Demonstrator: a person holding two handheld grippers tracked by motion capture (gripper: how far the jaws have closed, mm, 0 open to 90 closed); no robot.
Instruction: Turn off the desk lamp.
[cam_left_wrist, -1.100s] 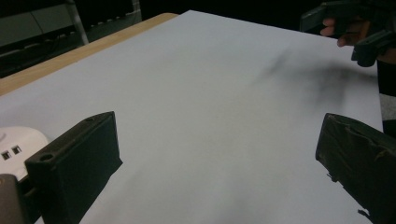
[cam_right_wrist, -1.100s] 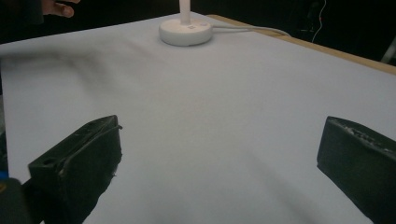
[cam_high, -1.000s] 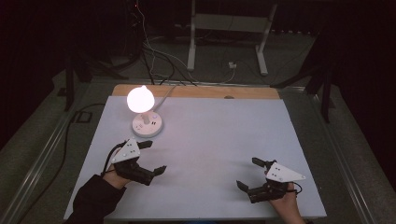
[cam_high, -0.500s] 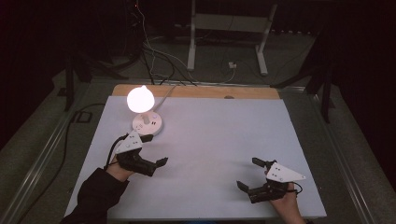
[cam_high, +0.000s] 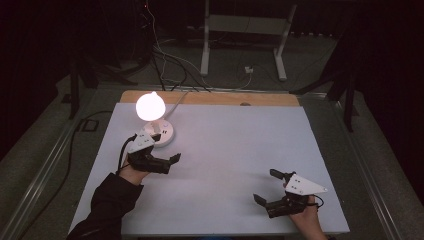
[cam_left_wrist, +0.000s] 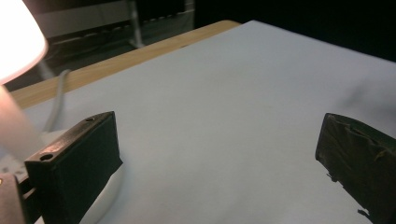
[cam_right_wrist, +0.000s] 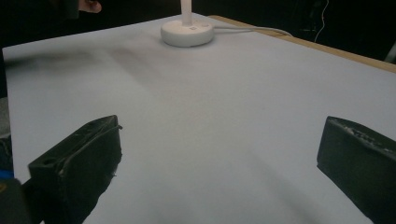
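— What's different from a second ago?

— The left gripper (cam_high: 167, 161) has slid up the table (cam_high: 240, 150) toward the lamp (cam_high: 150, 106). It was well short of the lamp's base (cam_high: 161, 134); now the base sits just beside its far jaw, and in the left gripper view the base (cam_left_wrist: 109, 186) curves right under that jaw.

— Jaws?

— Wide apart, nothing between them. The lamp is lit and standing upright, outside the gap, off to the side of the jaws.

— And the right gripper (cam_high: 265, 187)?

— Unmoved, near the table's front edge, jaws also apart and empty, the lamp well ahead of them.

— So?

— I'd judge the left is closing in on the lamp, perhaps its base, with no contact yet.
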